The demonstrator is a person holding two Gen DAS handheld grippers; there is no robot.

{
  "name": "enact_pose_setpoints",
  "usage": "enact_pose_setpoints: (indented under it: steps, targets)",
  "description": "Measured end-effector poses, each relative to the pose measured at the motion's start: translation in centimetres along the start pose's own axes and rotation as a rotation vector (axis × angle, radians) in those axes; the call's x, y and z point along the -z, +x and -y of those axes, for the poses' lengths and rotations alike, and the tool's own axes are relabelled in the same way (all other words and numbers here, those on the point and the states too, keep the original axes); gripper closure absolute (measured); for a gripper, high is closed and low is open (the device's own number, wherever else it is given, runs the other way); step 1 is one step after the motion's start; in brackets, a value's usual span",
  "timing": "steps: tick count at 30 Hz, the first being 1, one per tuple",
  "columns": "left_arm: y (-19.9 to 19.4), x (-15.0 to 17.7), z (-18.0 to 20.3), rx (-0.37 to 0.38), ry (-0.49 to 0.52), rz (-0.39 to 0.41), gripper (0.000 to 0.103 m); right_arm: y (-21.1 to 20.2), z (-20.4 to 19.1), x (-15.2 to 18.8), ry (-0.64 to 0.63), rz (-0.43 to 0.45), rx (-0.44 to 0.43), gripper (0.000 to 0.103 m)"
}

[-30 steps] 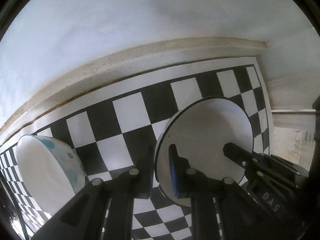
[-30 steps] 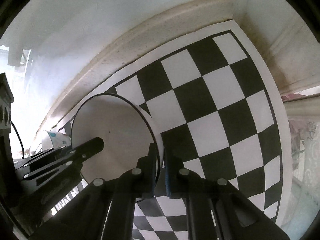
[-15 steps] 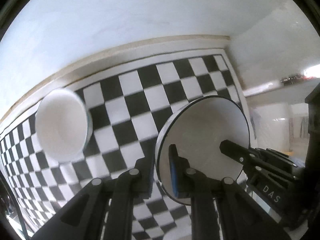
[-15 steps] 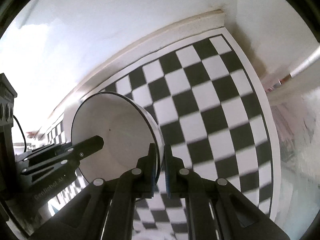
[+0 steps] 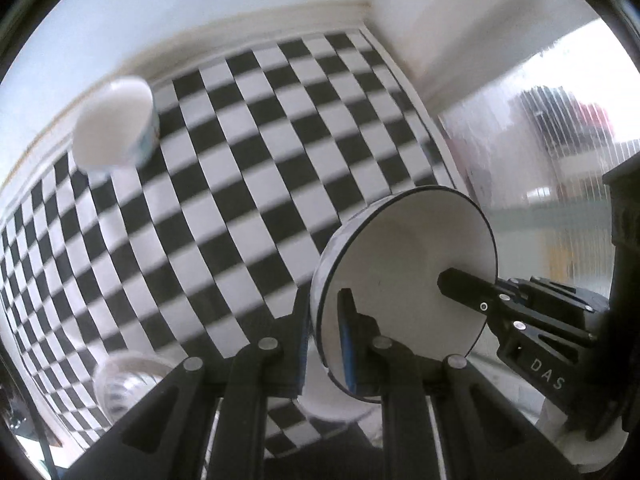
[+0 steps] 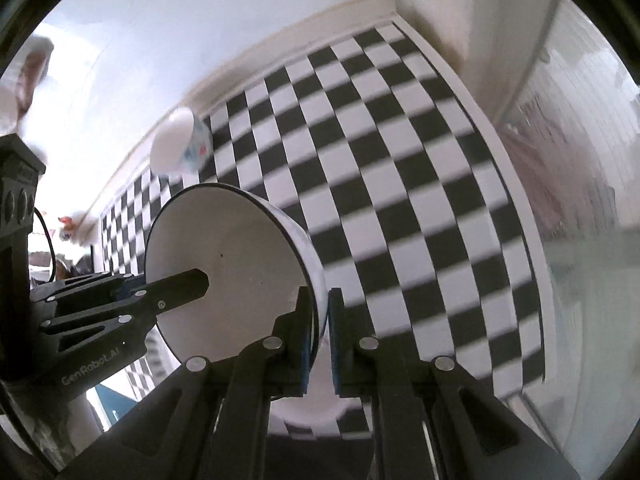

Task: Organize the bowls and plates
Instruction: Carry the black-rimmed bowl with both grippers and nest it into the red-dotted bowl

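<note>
Both tongs have lifted w/ the black-rimmed bowl point(image 5: 404, 280) since a sec ago; more checkered worktop point(image 5: 224, 184) shows below now. I've got left tongs point(image 5: 326, 344) and right tongs point(image 6: 319, 320) each pinching opposite rim sides, bowl hanging between them. Next stop, I'd guess: blue-patterned bowl point(image 5: 116, 128), far-left of it.

Bowl point(image 5: 404, 280) between both grippers, above checkered mat point(image 5: 248, 184); cup point(image 5: 114, 124) far-left.

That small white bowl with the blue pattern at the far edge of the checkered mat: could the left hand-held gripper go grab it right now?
Probably not yet. The left hand-held gripper is shut on the rim of the large white dark-rimmed bowl, shared with the right hand-held gripper. The checkered mat toward the small patterned bowl looks unobstructed.
</note>
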State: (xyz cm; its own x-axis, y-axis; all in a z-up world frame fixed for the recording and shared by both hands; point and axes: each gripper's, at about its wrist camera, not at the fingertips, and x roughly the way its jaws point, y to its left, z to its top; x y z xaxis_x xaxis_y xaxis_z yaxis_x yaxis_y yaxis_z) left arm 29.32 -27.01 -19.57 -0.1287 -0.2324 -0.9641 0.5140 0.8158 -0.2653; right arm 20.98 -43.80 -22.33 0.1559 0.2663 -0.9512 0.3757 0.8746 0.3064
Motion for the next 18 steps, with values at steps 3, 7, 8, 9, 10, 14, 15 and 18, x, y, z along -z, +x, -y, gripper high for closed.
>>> enact_pose_setpoints:
  steps: [3, 7, 8, 9, 10, 14, 15, 18]
  targets:
    - [1.8, 2.5, 0.3, 0.017, 0.016, -0.046, 0.091, 0.6, 0.6, 2.7, 0.002, -0.023, 0.013, 0.094]
    - [4.2, 5.2, 0.3, 0.009, 0.022, -0.107, 0.091, 2.5, 1.0, 5.7, 0.001, -0.069, 0.018, 0.093]
    - [4.8, 5.7, 0.2, 0.004, 0.024, -0.121, 0.091, 3.0, 1.1, 6.3, -0.005, -0.079, 0.022, 0.093]
    - [5.3, 6.3, 0.1, -0.003, 0.025, -0.135, 0.091, 3.5, 1.1, 6.7, -0.007, -0.087, 0.025, 0.093]
    - [5.9, 6.7, -0.1, -0.007, 0.021, -0.149, 0.091, 4.0, 1.2, 7.2, -0.005, -0.096, 0.028, 0.093]
    - [7.7, 8.0, -0.4, -0.025, 0.021, -0.182, 0.091, 5.5, 1.5, 8.3, -0.016, -0.109, 0.047, 0.093]
    - [8.1, 7.9, -0.4, -0.03, 0.02, -0.185, 0.091, 5.8, 1.6, 8.5, -0.013, -0.114, 0.051, 0.093]
    - [8.6, 8.5, -0.7, -0.036, 0.012, -0.184, 0.092, 6.5, 1.7, 8.4, -0.012, -0.117, 0.056, 0.093]
